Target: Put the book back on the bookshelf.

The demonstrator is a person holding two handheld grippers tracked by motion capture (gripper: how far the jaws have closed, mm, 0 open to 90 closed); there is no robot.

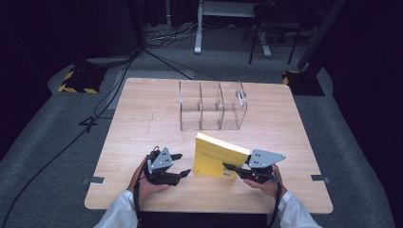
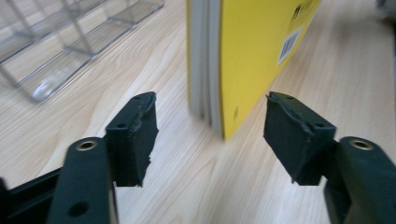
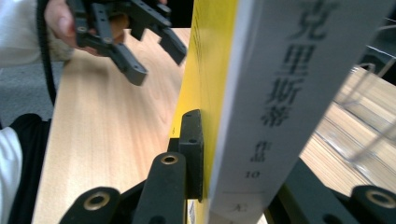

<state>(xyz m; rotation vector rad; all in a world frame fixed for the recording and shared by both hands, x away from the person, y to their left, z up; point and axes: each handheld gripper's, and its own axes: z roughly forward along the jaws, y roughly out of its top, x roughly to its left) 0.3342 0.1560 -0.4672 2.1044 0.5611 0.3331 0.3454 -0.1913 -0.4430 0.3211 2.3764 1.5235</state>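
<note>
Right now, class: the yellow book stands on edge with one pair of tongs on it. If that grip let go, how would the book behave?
The yellow book would probably tip: it stands tilted on a narrow edge, steadied by the right tongs clamped at its spine. It looks fairly stiff, its page block thick. The left tongs are open beside it, so they wouldn't catch it.

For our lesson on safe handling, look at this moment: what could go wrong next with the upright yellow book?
1. The yellow paperback book stands on edge, clamped only by the right tool near its spine; it may tip or twist.
2. The left tool is open and apart from the book, so nothing steadies that side.
3. The clear plastic divided organiser stands just behind; a careless push could knock it.
</note>
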